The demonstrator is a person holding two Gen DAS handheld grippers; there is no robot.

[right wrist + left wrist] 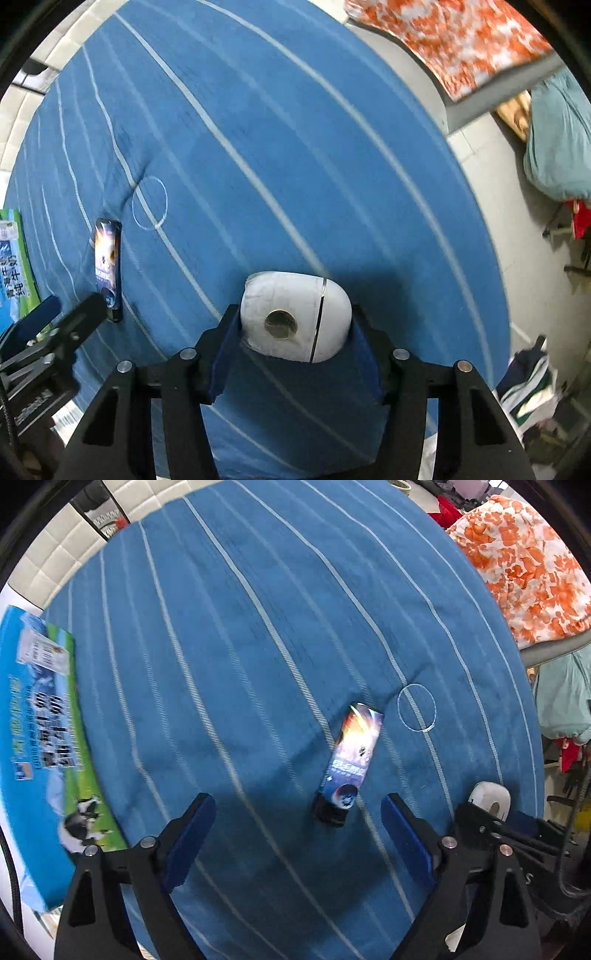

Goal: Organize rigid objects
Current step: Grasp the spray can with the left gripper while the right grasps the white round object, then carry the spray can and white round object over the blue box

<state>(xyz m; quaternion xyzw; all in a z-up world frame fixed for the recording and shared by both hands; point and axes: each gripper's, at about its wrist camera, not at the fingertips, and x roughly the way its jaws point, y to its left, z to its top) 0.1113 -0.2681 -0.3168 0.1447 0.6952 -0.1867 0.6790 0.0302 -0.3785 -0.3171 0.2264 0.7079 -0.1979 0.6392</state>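
Note:
A small colourful box (354,755) lies on the blue striped sheet (240,646), just beyond and between my left gripper's fingers. My left gripper (298,825) is open and empty above the sheet. My right gripper (295,332) is shut on a white rounded case (295,317) with a round metal disc on its face, held above the sheet. The white case (489,797) also shows at the lower right of the left wrist view. The colourful box (108,264) shows at the left of the right wrist view, next to my left gripper's finger (83,310).
A large blue and green carton with a cow picture (40,746) lies at the sheet's left edge. An orange-flowered cloth (524,561) lies at the far right. A chalk-like circle (416,707) is drawn on the sheet. Clothes and floor (498,221) lie to the right of the bed.

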